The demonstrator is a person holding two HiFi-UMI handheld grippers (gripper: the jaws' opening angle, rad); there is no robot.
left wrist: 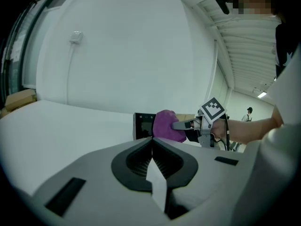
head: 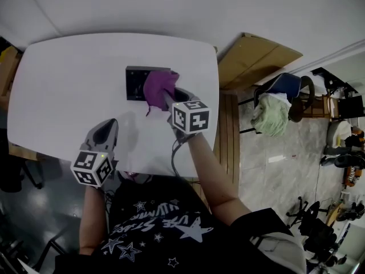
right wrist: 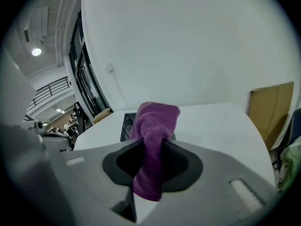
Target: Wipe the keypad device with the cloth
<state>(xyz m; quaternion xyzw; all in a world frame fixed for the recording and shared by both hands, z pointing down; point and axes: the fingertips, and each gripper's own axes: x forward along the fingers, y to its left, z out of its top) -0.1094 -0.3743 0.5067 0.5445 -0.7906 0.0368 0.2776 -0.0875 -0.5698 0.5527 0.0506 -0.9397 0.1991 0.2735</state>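
Setting: white worktop (head: 68, 73) with rounded corners, set against a plain white wall. A cardboard sheet (head: 256, 59) leans just off its right side.
Keypad device: black keypad device (head: 136, 83), lying flat at the far middle of the worktop.
Cloth: purple cloth (head: 158, 87), bunched, lying over the device's right part and touching it. The left part is uncovered.
Right gripper: the right gripper (right wrist: 151, 147) has its 2 jaws clamped on the cloth. 1 fold stands ahead of the jaws and a tail hangs behind them.
Left gripper: the left gripper (left wrist: 152, 142) has its jaws pressed together with nothing between them. It sits by the near edge, well apart from the device.
Pose: right forearm stretched forward, gripper pointing at the device's right edge. Left arm tucked close to the body, taking no part.
Progress (judgement): wiping looks under way, with the cloth in contact. The pictures do not show how much has been wiped. The bare left part probably remains.
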